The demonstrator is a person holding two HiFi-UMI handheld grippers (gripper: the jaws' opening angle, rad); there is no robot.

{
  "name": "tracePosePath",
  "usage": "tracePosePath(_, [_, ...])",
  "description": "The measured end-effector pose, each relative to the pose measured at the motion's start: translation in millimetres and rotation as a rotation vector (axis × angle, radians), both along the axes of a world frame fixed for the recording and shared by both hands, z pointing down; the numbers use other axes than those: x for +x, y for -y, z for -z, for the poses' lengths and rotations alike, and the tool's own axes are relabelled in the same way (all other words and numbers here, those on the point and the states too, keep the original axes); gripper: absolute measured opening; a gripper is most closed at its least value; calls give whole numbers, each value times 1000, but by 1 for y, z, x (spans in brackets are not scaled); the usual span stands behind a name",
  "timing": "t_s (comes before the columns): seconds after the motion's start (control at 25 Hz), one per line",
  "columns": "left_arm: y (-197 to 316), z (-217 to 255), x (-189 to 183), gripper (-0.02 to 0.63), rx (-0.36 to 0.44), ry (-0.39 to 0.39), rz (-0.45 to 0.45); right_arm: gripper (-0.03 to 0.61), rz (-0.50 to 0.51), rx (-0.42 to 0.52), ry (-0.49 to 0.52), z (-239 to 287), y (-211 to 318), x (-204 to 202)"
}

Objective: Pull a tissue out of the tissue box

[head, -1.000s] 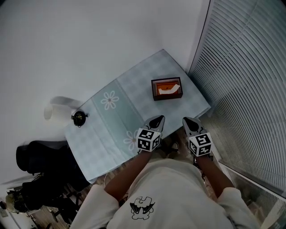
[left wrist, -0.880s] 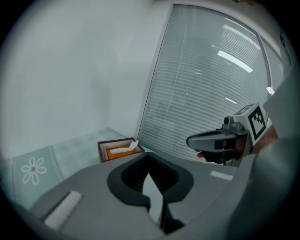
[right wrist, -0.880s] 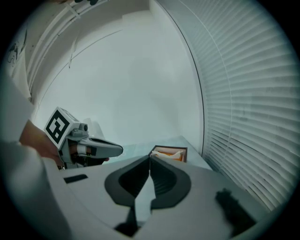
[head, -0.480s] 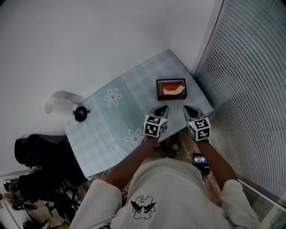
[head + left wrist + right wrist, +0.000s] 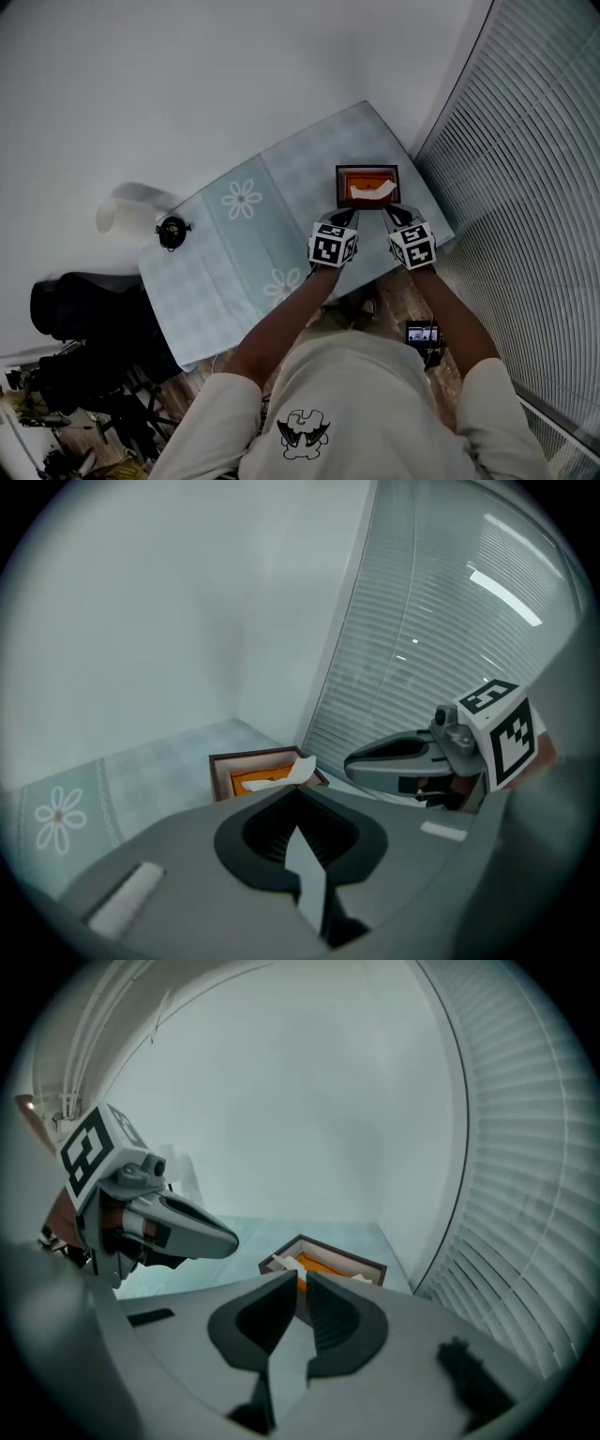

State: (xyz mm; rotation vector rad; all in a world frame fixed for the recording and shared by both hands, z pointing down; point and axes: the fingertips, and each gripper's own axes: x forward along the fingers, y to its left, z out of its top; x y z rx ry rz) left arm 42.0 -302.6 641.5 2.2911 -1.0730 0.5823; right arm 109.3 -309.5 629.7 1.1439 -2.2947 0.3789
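Tissue box [image 5: 367, 186]: near far right corner of table [image 5: 234, 253], just beyond both tools. Left gripper [image 5: 344, 217], right gripper [image 5: 395, 215]: jaws closed, empty, tips close to box's near wall. Tissue [image 5: 373, 191]: white tuft over orange insert. Risks: closed jaws would push tuft down, not pinch; unbraced box may lift or slide on pull; shallow pinch may tear sheet

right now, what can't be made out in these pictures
- Near wall of the tissue box: left gripper view, hidden behind the body of the left gripper.
- How full the tissue box is: head view, too small.
- The small dark object at the table's left corner: head view, too small to identify.
- The device on the floor: head view, too small to identify.
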Motion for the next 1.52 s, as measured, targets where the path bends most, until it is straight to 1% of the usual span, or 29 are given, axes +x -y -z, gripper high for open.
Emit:
tracePosePath(0.08, [4, -2, 0, 8, -9, 1, 6, 30, 19, -8, -24, -6, 8, -2])
tracePosePath(0.2, [9, -9, 1, 28, -27, 7, 16, 94, 58, -15, -60, -15, 16, -8])
tracePosePath(0.4, [14, -17, -1, 34, -49, 8, 31, 147, 125, -16, -146, -31, 25, -20])
tracePosePath(0.52, [15, -20, -2, 34, -59, 11, 32, 158, 163, -2, -214, -35, 32, -27])
tracePosePath(0.64, [15, -23, -4, 34, -71, 10, 38, 163, 190, -14, -273, -49, 37, -31])
tracePosePath(0.8, [14, -26, -7, 34, -79, 9, 41, 164, 194, -36, -325, -64, 42, -30])
tracePosePath(0.92, [12, -28, -10, 34, -85, 9, 42, 164, 183, -29, -349, -66, 46, -30])
tracePosePath(0.96, [12, -28, -11, 34, -86, 8, 43, 163, 178, -24, -360, -67, 47, -29])
tracePosePath(1.0, [12, -28, -11, 34, -88, 5, 44, 147, 170, -20, -372, -68, 48, -27])
tracePosePath(1.04, [12, -28, -11, 34, -89, 3, 45, 82, 160, -17, -383, -68, 49, -24])
tracePosePath(1.08, [12, -27, -12, 34, -89, 1, 45, 42, 149, -17, -388, -67, 50, -22])
tracePosePath(1.12, [13, -26, -13, 34, -88, 1, 45, 15, 140, -21, -386, -66, 51, -22])
tracePosePath(1.36, [13, -26, -17, 29, -89, 4, 48, 14, 130, -20, -366, -62, 50, -20])
tracePosePath(1.52, [10, -25, -17, 29, -85, 9, 35, 14, 128, -11, -349, -54, 46, -22])
